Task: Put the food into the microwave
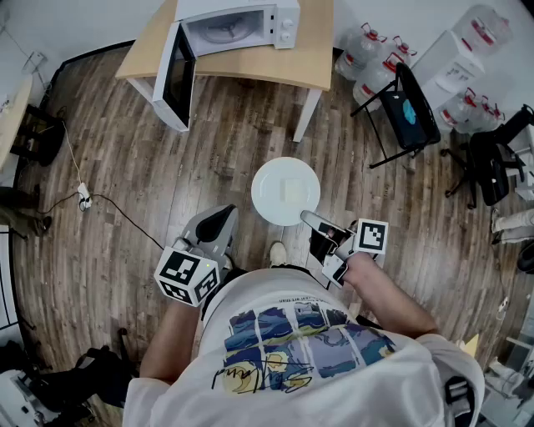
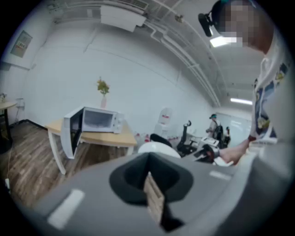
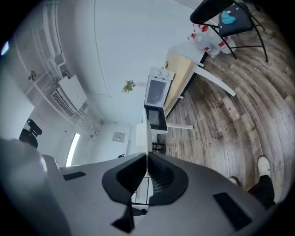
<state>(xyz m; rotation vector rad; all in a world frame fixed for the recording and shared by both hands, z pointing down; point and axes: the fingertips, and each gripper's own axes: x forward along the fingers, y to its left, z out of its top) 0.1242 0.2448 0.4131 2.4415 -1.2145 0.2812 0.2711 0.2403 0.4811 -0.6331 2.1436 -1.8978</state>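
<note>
A white plate (image 1: 274, 177) carrying a pale square of food (image 1: 294, 190) hangs over the wooden floor in front of me. My right gripper (image 1: 307, 218) is shut on its near rim. In the right gripper view the plate (image 3: 142, 134) shows edge-on, pinched between the jaws of the right gripper (image 3: 146, 156). The white microwave (image 1: 238, 25) stands on a wooden table (image 1: 309, 62) ahead, its door (image 1: 177, 77) swung wide open. My left gripper (image 1: 222, 217) is at my left side, shut and holding nothing. Its own view shows the left gripper (image 2: 150, 177), the microwave (image 2: 97, 120) and the plate (image 2: 156, 148).
A black folding stand (image 1: 409, 108) and several water bottles (image 1: 367, 50) are right of the table. A cable with a plug (image 1: 85, 197) runs across the floor at left. A dark bag (image 1: 492, 167) lies far right. My shoe (image 1: 278, 253) shows below the plate.
</note>
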